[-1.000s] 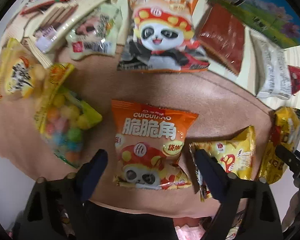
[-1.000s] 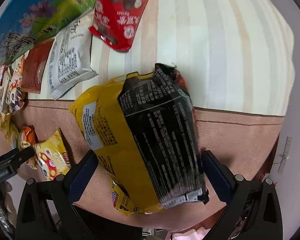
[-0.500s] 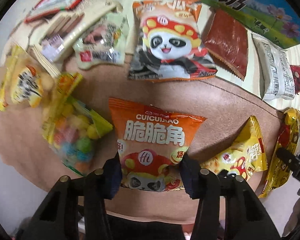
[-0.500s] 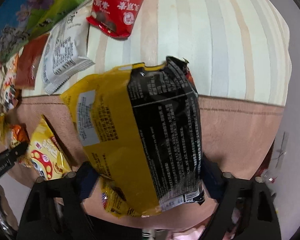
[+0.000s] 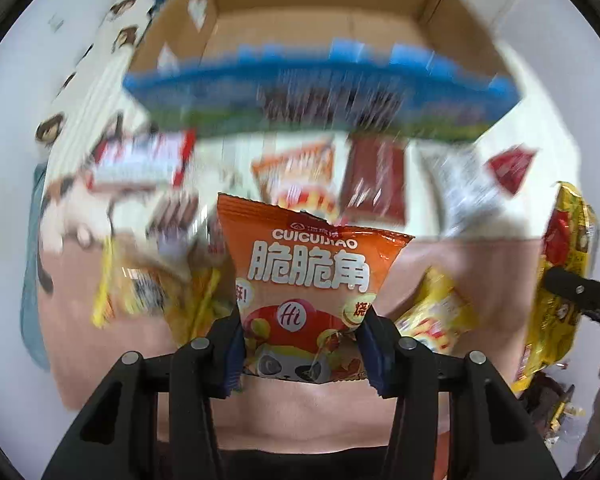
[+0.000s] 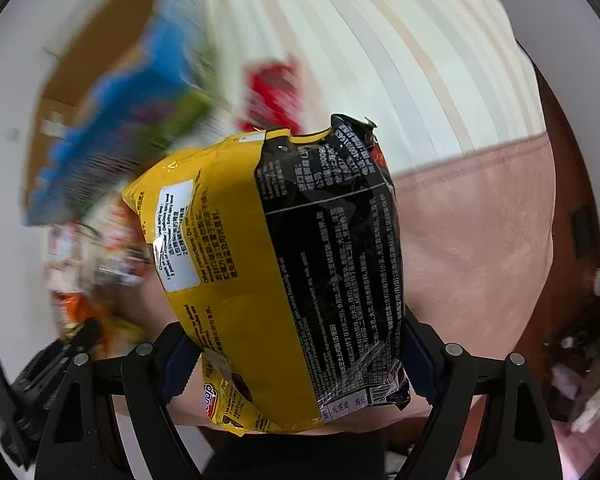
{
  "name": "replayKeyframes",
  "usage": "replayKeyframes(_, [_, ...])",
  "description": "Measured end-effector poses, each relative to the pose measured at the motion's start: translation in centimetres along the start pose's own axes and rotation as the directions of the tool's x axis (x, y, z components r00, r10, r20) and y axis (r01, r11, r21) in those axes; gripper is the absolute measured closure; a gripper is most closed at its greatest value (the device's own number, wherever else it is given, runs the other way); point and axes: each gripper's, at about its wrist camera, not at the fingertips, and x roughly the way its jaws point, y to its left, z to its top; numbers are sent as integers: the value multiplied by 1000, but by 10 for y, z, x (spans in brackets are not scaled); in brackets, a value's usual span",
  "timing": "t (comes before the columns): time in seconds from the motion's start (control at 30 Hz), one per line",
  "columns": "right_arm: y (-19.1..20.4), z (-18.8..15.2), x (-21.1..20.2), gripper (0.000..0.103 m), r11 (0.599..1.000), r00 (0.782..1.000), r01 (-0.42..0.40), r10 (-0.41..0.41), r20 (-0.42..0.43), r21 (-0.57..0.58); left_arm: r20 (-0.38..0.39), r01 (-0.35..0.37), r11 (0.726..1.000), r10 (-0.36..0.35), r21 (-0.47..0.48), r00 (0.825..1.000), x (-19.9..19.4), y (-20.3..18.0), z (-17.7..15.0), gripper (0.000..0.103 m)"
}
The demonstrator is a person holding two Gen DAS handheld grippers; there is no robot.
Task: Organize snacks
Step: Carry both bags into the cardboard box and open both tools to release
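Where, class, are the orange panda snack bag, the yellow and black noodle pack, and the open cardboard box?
orange panda snack bag (image 5: 308,276): left wrist view, on its white printed lettering.
yellow and black noodle pack (image 6: 240,280): right wrist view, on its yellow panel.
open cardboard box (image 5: 300,24): left wrist view, on its inner back wall.

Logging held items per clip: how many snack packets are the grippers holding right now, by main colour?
Orange packet, in the left gripper: 1
Yellow-and-black packet, in the right gripper: 1
Total: 2
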Motion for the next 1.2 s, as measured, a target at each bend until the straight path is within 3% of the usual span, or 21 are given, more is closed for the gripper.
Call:
replayKeyframes(0.1, [29, 1, -45, 15, 999, 997, -51, 51, 66, -1, 56, 67, 997, -69, 31, 996, -40, -1, 41, 58])
replayKeyframes(0.23, [69, 17, -90, 15, 994, 985, -108, 111, 136, -24, 114, 118, 990, -127, 81, 985, -105, 30, 106, 58])
replayKeyframes(0.33, [94, 36, -107, 15, 992, 977, -116, 122, 174, -40, 142, 95, 989, -110, 109, 984, -150, 44, 160, 57])
replayKeyframes(0.4, [114, 53, -114, 15, 992, 974, -113, 121, 192, -49, 153, 66, 991, -83, 114, 985, -156, 53, 194, 57])
replayKeyframes(0.57, [158, 105, -102, 15, 993, 975, -96, 108, 195, -70, 101, 63, 997, -68, 53, 993, -129, 81, 267, 57])
replayKeyframes(0.73, [194, 163, -79, 15, 993, 990, -58, 71, 120, -106, 2, 88, 996, -88, -14, 996, -86, 96, 317, 57])
replayKeyframes(0.93, [188, 207, -10, 15, 991, 1000, 12, -11, 4, -130, -143, 114, 992, -119, -48, 983, -18, 94, 351, 57])
replayKeyframes(1.2, [167, 266, 73, 15, 983, 994, 71, -85, -72, -170, -239, 113, 993, -116, -27, 964, 36, 77, 368, 56])
